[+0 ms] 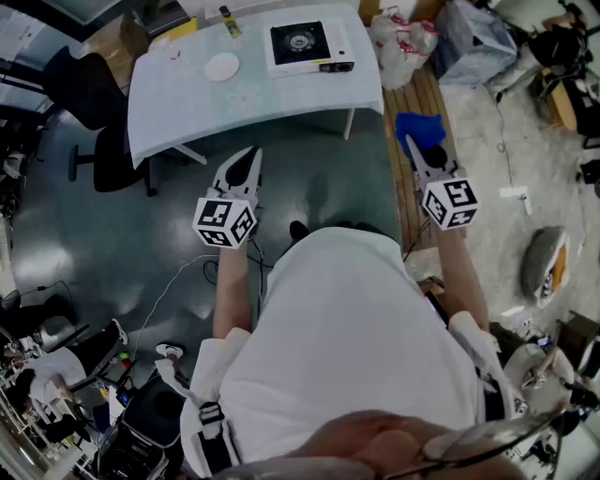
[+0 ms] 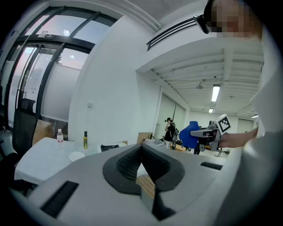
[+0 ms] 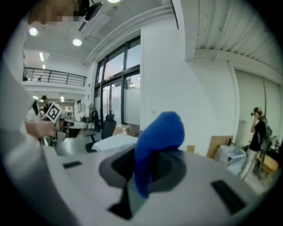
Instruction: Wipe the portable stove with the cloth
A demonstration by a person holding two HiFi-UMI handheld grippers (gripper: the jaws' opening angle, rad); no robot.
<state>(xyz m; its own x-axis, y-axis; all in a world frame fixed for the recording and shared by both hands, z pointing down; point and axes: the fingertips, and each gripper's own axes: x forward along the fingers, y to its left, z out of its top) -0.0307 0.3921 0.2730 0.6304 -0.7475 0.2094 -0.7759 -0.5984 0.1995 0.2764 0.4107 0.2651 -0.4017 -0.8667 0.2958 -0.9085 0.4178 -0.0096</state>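
Portable stove (image 1: pixel 302 41) sits at the far right end of the bench (image 1: pixel 169 108), its round burner facing up; from the head view it is small and its knobs cannot be made out. On the same bench, left of the portable stove, lies a white plate (image 1: pixel 222 67), and a bottle (image 1: pixel 230 21) lies at the bench's back edge, partly cut off by the frame.

Both tongs are held in the air on the near side of the bench, well apart from it. The left tongs (image 1: pixel 249 159) point at the bench's near edge; in the left gripper view their tips meet, with nothing between them. The right tongs (image 1: pixel 412 148) are off the bench's right corner and are clamped on the blue cloth (image 1: pixel 419 128), which bunches up above the tips. In the right gripper view the cloth covers the tips themselves and blocks much of what lies beyond. In the left gripper view the body of the tongs hides most of the bench.
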